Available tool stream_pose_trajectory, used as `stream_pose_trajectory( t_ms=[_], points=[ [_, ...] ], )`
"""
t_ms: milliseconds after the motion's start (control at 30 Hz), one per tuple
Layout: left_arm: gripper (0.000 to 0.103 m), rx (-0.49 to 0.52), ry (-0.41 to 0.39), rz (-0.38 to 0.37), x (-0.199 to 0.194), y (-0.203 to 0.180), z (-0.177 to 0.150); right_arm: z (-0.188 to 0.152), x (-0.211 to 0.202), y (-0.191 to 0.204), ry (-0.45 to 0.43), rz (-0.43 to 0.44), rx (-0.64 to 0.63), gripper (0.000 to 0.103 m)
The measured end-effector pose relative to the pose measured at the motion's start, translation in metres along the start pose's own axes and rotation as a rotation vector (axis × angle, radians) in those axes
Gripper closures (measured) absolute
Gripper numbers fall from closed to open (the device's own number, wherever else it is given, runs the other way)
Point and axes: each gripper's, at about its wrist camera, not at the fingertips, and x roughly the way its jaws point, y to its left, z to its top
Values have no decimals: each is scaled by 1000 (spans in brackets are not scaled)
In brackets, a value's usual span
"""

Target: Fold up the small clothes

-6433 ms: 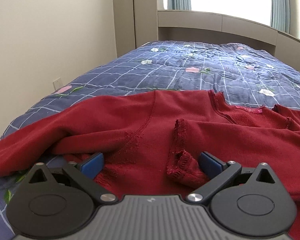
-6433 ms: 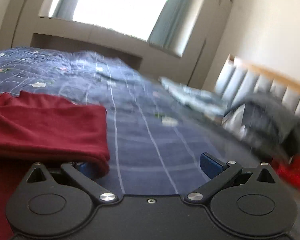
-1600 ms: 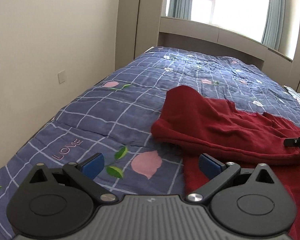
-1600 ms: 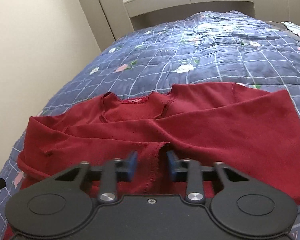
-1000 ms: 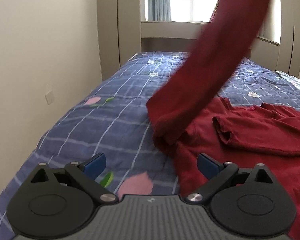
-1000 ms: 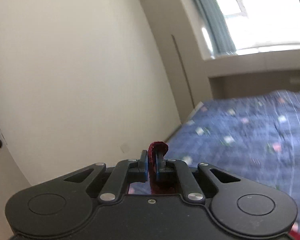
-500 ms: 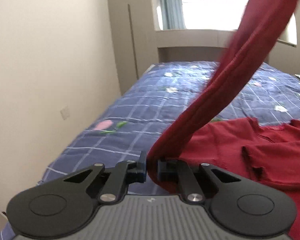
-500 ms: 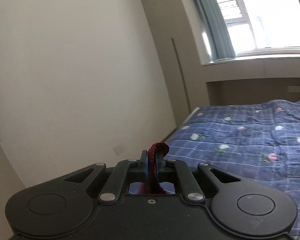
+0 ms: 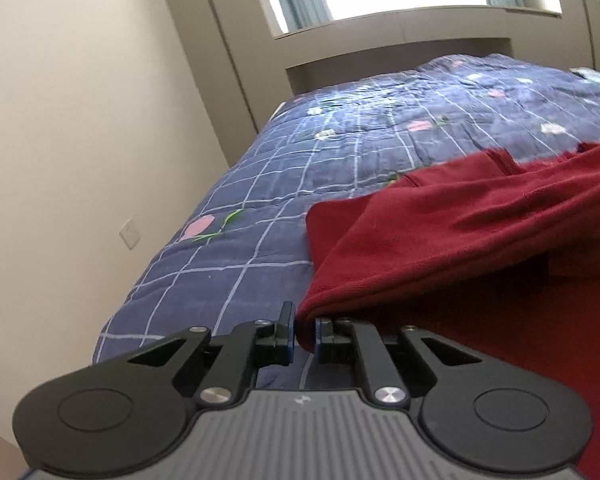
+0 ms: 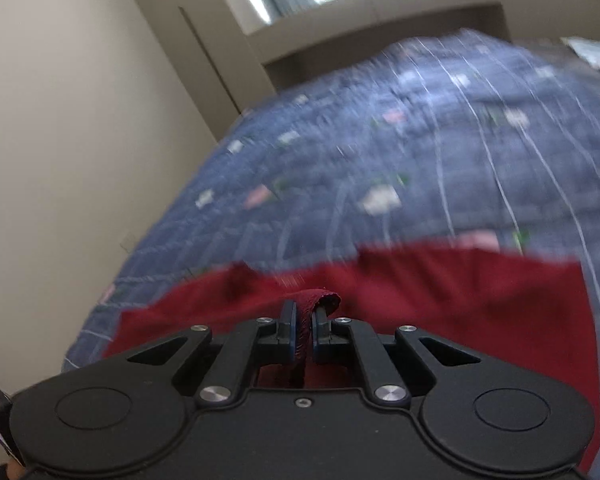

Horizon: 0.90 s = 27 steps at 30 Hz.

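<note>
No readable text, label, brand, number or sign in either view. The blue checked quilt (image 9: 380,152) on the bed carries only flower prints and white grid lines, no lettering visible. The dark red knit garment (image 9: 480,220) shows no legible tag. A small pale embossed mark sits at the centre of the grey ribbed housing (image 9: 300,400) in the left wrist view; too small to read. Right wrist view is motion-blurred; nothing legible there.
</note>
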Motion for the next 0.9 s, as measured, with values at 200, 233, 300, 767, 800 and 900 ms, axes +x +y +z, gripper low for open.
stream_pose_trajectory(
  t_ms=[200,233,300,767,800,900],
  points=[
    [38,7,9,-27,-7,13,-5,-34,7,-8,24,-31,41,96],
    [35,-6,19,-44,-8,19,-7,-37,8,-9,27,-34,49,96],
    [21,-50,48,-94,-13,33,-12,-39,8,-12,25,-39,64,96],
    [1,-552,103,-285,13,112,6,-62,-9,-8,-51,-57,8,54],
    [1,-562,106,-302,24,109,13,-62,-8,-7,-49,-56,7,54],
    [9,-556,131,-347,57,95,30,-60,-2,-7,-44,-58,14,56]
  ],
)
